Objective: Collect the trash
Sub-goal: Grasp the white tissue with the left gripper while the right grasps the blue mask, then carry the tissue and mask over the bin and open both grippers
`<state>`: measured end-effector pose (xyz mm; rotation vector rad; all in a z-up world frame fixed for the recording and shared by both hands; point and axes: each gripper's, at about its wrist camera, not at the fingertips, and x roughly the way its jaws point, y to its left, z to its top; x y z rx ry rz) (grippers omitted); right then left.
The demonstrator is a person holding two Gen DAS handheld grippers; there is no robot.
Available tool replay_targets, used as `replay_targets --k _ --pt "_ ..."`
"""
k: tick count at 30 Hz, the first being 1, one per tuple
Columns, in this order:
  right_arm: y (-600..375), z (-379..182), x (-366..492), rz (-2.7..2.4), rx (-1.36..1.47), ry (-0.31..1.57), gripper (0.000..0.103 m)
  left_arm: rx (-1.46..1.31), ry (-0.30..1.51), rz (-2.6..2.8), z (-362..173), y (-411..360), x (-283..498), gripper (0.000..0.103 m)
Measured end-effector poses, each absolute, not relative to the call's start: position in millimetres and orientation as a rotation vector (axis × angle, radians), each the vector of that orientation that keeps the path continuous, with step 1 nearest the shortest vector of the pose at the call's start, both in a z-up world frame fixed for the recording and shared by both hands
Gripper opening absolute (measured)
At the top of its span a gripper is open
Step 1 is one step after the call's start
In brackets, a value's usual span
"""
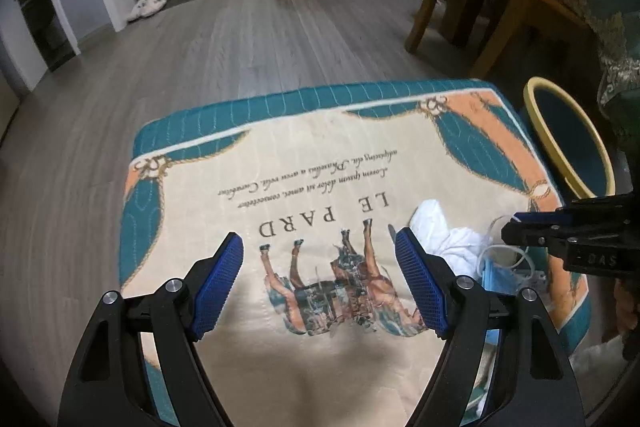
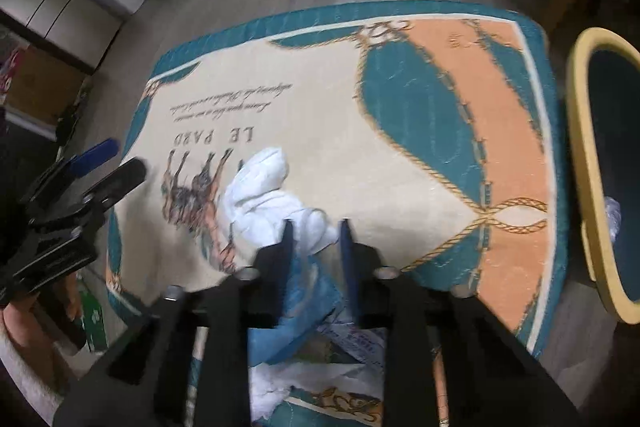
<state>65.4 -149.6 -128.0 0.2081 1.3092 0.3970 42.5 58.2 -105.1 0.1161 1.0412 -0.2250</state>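
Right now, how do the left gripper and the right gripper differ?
The left gripper stands wide open over bare rug with nothing between its pads; the right gripper is nearly shut among the white tissue and blue mask. Both have black frames, blue pads, and angle down at the rug.

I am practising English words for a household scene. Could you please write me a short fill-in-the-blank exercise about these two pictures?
1. The crumpled white tissue lies on a printed ____.
2. The left gripper has its jaws ____, with nothing between them.
3. The bin beside the mat has a rim of ____ colour.
4. The face mask by the right gripper is ____ in colour.

Missing words: mat; open; yellow; blue
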Motion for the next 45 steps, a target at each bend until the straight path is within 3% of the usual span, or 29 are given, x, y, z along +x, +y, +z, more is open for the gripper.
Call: replay_targets --k 5,16,21,23,26,45 --pt "-150 -113 63 0.446 0.197 1.265 0.003 0.111 1.068 -0.268 -117 42 45 0.079" --pt "-182 -87 68 0.437 0.289 1.191 0.003 0.158 1.125 -0.349 -136 3 48 0.077" --pt "-190 -77 73 0.445 0.335 1.162 0.003 0.154 1.179 -0.402 -148 -5 47 0.046" --pt "-191 -73 74 0.443 0.336 1.15 0.003 0.172 1.199 -0.417 -154 -10 45 0.022" --pt "-191 -68 74 0.444 0.325 1.136 0.003 0.198 1.184 -0.431 -152 -14 43 0.012" --pt "-262 9 69 0.396 0.516 0.893 0.003 0.103 0.951 -0.379 -68 -12 41 0.011"
